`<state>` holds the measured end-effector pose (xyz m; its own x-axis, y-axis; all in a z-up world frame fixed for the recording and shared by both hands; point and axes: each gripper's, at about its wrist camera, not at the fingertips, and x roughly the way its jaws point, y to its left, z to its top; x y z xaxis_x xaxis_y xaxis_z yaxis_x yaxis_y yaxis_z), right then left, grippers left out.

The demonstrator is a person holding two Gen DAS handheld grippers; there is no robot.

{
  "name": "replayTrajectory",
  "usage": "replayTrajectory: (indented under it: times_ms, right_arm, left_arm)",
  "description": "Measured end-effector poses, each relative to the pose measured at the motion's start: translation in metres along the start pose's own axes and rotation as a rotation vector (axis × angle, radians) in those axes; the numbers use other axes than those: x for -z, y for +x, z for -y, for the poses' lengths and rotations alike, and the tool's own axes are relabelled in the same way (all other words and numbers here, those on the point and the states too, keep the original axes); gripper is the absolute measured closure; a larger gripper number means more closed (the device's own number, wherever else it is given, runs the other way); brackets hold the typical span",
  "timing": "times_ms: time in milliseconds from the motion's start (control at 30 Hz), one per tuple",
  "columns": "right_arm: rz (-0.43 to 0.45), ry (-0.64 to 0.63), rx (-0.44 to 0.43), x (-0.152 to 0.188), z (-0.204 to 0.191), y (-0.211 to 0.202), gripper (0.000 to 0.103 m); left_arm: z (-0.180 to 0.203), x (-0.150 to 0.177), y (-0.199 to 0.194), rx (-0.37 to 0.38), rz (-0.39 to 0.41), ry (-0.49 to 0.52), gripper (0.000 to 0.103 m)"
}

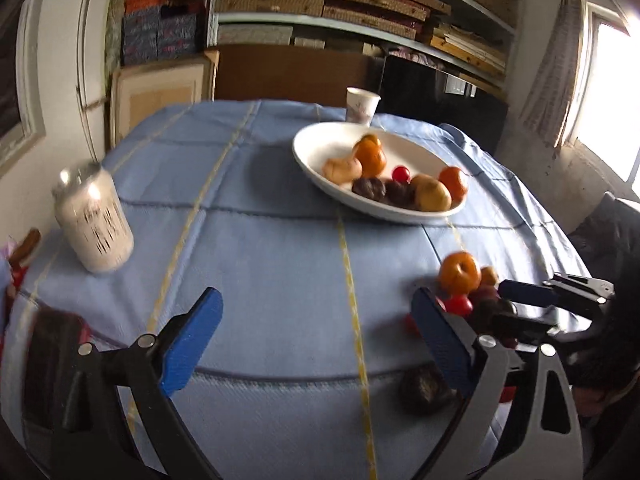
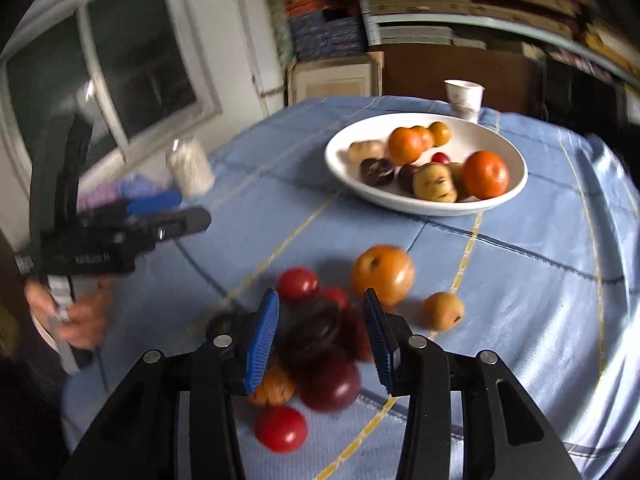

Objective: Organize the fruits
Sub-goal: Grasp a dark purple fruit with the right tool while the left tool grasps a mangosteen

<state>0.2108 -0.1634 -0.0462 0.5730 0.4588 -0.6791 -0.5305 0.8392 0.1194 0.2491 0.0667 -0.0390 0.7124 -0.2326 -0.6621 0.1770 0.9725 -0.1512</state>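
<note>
A white bowl (image 1: 316, 148) (image 2: 344, 168) on the blue tablecloth holds several fruits: oranges, dark ones, a yellow one, a small red one. A loose pile lies nearer: an orange fruit (image 2: 382, 274) (image 1: 459, 273), red fruits (image 2: 298, 283), a dark fruit (image 2: 316, 330), a small orange one (image 2: 442, 311). My right gripper (image 2: 320, 326) (image 1: 516, 304) is open, its blue pads on either side of the dark fruit, apart from it. My left gripper (image 1: 316, 320) (image 2: 176, 208) is open and empty above bare cloth, left of the pile.
A white jar (image 1: 94, 220) (image 2: 190, 170) stands at the table's left. A paper cup (image 1: 362, 106) (image 2: 464, 96) stands behind the bowl. A dark fruit (image 1: 424, 388) lies near the front edge. Shelves of boxes line the back wall.
</note>
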Motion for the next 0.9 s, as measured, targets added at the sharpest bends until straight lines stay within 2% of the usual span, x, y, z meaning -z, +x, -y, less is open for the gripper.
replayTrajectory:
  times_ms: [333,500,600,700,767,900]
  right_arm:
    - [-0.012,-0.132,0.073,0.009,-0.021,0.004,0.058]
    - [-0.012,-0.147,0.085,0.010,-0.024,0.003,0.059]
    - [-0.002,-0.116,0.068,0.009,-0.020,0.001,0.060]
    - [0.064,-0.006,-0.011,0.003,-0.003,-0.016,0.060]
    - [0.109,0.069,-0.047,0.001,0.011,-0.026,0.060]
    - [0.153,0.148,-0.041,0.001,0.029,-0.039,0.060]
  left_arm:
    - [0.001,0.003,-0.001,0.003,-0.002,0.006,0.010]
    - [0.001,0.003,-0.001,-0.001,-0.004,0.004,0.010]
    - [0.000,0.003,0.000,-0.005,-0.011,-0.001,0.010]
    - [0.002,0.004,0.000,0.000,-0.019,0.014,0.010]
    - [0.008,0.007,0.000,0.027,-0.032,0.061,0.010]
    - [0.032,0.022,-0.005,0.119,-0.051,0.206,0.010]
